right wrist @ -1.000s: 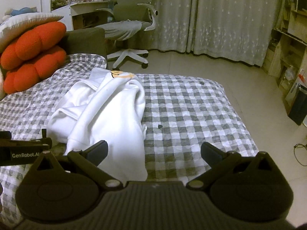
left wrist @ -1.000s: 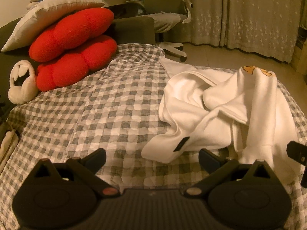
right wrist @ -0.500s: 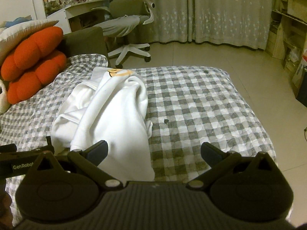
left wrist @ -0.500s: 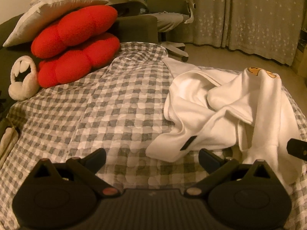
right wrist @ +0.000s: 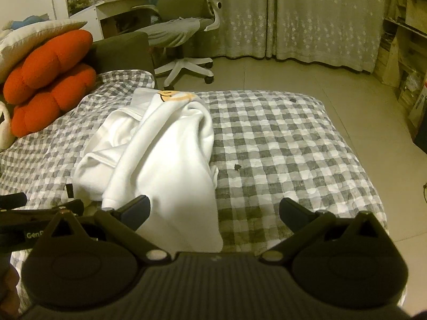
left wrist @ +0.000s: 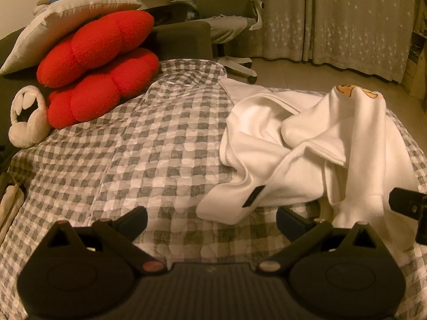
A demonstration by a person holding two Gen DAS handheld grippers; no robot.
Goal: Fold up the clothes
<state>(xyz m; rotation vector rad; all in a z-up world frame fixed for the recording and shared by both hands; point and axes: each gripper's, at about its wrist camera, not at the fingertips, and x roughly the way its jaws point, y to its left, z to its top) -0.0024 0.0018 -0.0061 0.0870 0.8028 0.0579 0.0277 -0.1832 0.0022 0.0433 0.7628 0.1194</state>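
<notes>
A crumpled white garment (left wrist: 307,149) with a yellow print near its far end lies in a heap on the grey checked bed cover (left wrist: 149,149). In the right wrist view the same white garment (right wrist: 165,157) stretches from the middle of the bed toward the near edge. My left gripper (left wrist: 212,217) is open, just short of the garment's near hem with its small dark label. My right gripper (right wrist: 214,210) is open too, and its left finger sits over the garment's near end. Neither holds any cloth.
Two red cushions (left wrist: 98,77) and a cream pillow (left wrist: 58,24) are stacked at the bed's far left, with a white plush toy (left wrist: 26,122) beside them. An office chair (right wrist: 184,32) stands past the bed, then curtains. Shelves (right wrist: 400,53) line the right wall. The checked cover (right wrist: 288,149) lies bare right of the garment.
Both grippers have shifted slightly, so the garment sits a little differently in each view. Their jaws stay open, and the garment's shape is unchanged.
</notes>
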